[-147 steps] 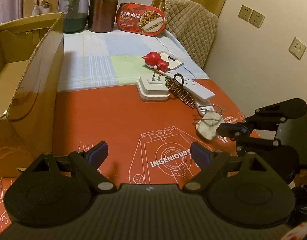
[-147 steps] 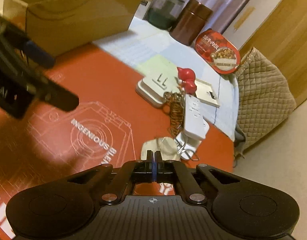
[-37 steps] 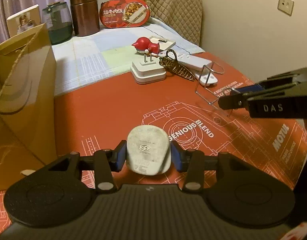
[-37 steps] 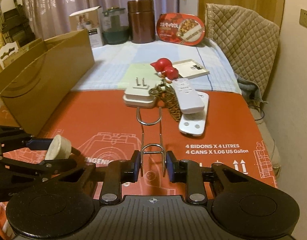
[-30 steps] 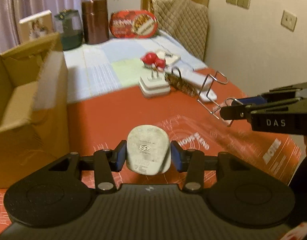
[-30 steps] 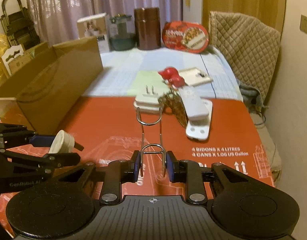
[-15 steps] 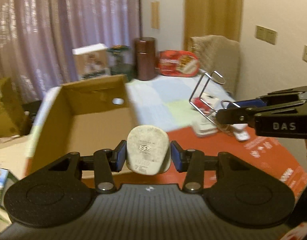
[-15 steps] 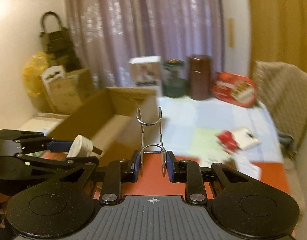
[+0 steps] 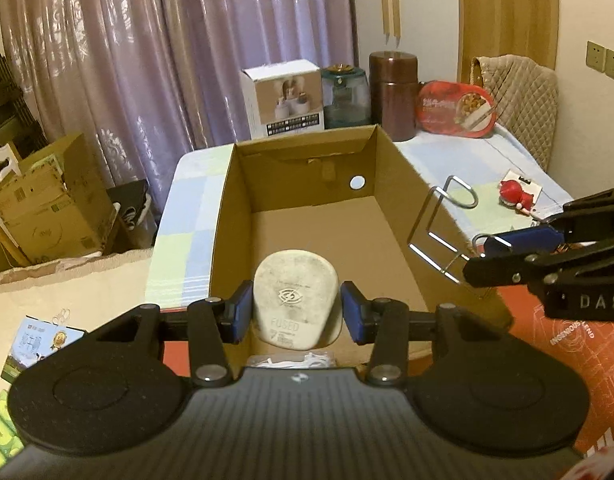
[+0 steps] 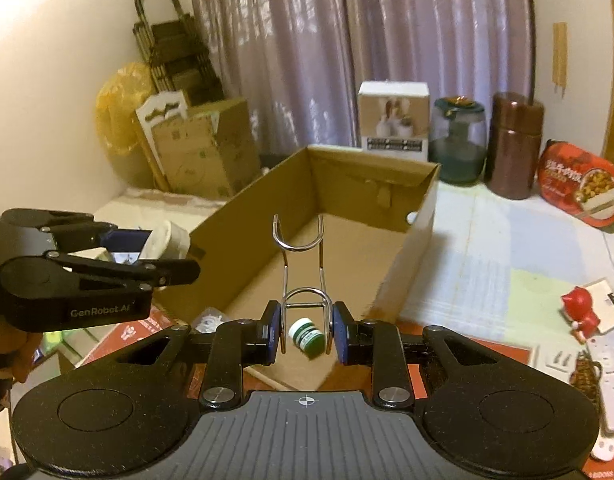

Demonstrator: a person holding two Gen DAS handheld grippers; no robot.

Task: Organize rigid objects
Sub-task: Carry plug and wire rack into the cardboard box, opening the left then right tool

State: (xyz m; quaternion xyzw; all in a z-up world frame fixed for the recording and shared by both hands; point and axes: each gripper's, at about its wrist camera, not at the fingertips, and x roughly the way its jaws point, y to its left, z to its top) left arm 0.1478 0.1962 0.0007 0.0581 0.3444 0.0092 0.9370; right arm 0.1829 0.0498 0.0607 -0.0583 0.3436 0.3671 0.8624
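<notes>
Two grips over box (image 9: 307,220) — white plug (image 9: 295,304), scuffed; wire rack (image 10: 305,276), seemingly chrome.

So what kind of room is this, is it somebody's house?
Probably a room in someone's home, used partly for storage. Long purple curtains cover the window, a quilted chair stands at a table with a checked cloth, and cardboard boxes are stacked in the corner.

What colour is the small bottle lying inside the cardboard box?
Green with a white band; the small bottle shows best in the right wrist view.
</notes>
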